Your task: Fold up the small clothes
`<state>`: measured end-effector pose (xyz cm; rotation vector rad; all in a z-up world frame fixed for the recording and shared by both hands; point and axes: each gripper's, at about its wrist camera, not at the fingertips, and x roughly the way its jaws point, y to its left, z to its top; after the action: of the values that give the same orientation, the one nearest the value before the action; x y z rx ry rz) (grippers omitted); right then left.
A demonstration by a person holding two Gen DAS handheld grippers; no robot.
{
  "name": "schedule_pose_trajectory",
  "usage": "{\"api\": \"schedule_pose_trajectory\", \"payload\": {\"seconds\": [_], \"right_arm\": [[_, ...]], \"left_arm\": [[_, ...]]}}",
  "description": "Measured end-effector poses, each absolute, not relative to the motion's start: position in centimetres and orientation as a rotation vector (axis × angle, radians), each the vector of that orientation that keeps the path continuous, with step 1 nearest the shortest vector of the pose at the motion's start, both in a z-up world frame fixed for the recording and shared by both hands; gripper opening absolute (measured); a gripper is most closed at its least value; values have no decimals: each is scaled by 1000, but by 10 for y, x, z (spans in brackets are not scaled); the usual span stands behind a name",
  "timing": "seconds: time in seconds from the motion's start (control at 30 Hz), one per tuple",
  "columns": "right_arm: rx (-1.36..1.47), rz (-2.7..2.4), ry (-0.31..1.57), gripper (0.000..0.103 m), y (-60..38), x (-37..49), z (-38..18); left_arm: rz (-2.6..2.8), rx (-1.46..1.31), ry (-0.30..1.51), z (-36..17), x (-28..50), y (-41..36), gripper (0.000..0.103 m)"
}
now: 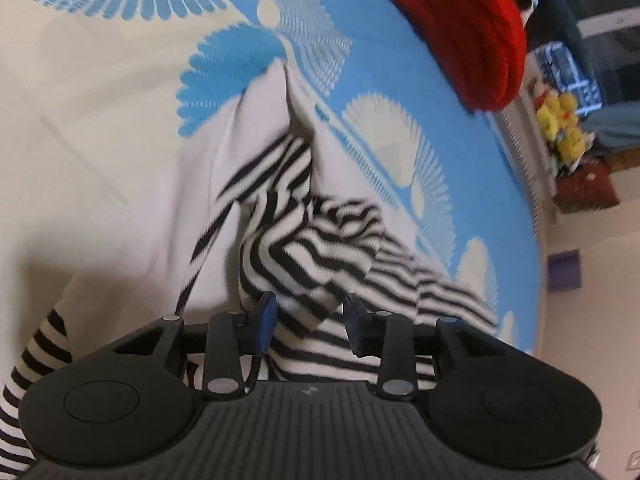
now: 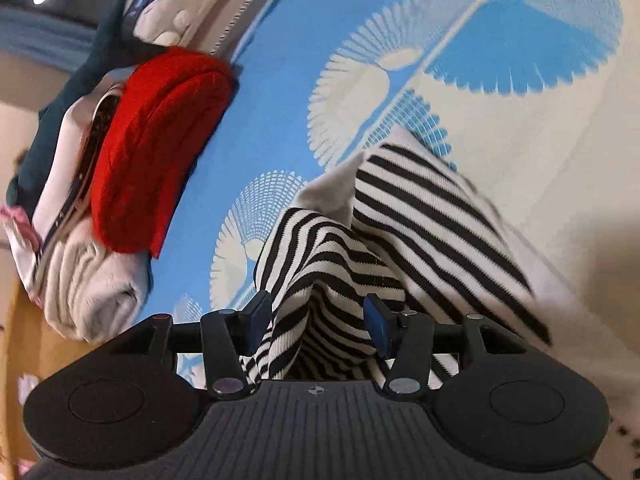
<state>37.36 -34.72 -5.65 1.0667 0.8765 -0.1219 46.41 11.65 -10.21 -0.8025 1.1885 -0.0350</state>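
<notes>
A black-and-white striped garment with a plain white inner side (image 1: 304, 240) lies crumpled on a blue and cream patterned bed cover (image 1: 100, 100). My left gripper (image 1: 310, 324) has its jaws partly closed, with a fold of the striped cloth bunched between the blue pads. In the right wrist view the same striped garment (image 2: 400, 232) rises in a ridge between the pads of my right gripper (image 2: 318, 322), which holds a fold of it. Both grippers are right over the cloth.
A folded red knit (image 2: 156, 148) sits on a stack of folded clothes (image 2: 88, 280) at the bed's edge; it also shows in the left wrist view (image 1: 472, 28). Yellow plush toys (image 1: 560, 120) and storage items stand beyond the bed edge.
</notes>
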Motion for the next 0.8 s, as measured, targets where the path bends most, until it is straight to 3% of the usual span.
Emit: {"api": "schedule_pose_trajectory", "payload": {"seconds": [0.13, 0.2, 0.27, 0.3, 0.53, 0.63, 0.73, 0.8], "right_arm": [[1062, -157, 912, 52, -344, 380, -70], [1063, -156, 916, 44, -342, 382, -74], [1064, -117, 896, 3, -340, 384, -73], [1064, -98, 884, 3, -340, 385, -71], [1089, 45, 659, 3, -341, 365, -20], [1086, -8, 717, 3, -340, 351, -21], [989, -185, 1009, 6, -338, 350, -56], [1021, -303, 1148, 14, -347, 344, -87]], "left_arm": [[31, -746, 1246, -114, 458, 116, 39], [45, -746, 1244, -118, 459, 116, 39], [24, -761, 1220, -118, 459, 117, 19], [7, -780, 1194, -115, 459, 120, 1], [-102, -738, 855, -45, 453, 141, 0], [-69, -689, 996, -62, 456, 142, 1], [-27, -630, 1293, -106, 460, 132, 1], [46, -672, 1287, -109, 457, 137, 7]]}}
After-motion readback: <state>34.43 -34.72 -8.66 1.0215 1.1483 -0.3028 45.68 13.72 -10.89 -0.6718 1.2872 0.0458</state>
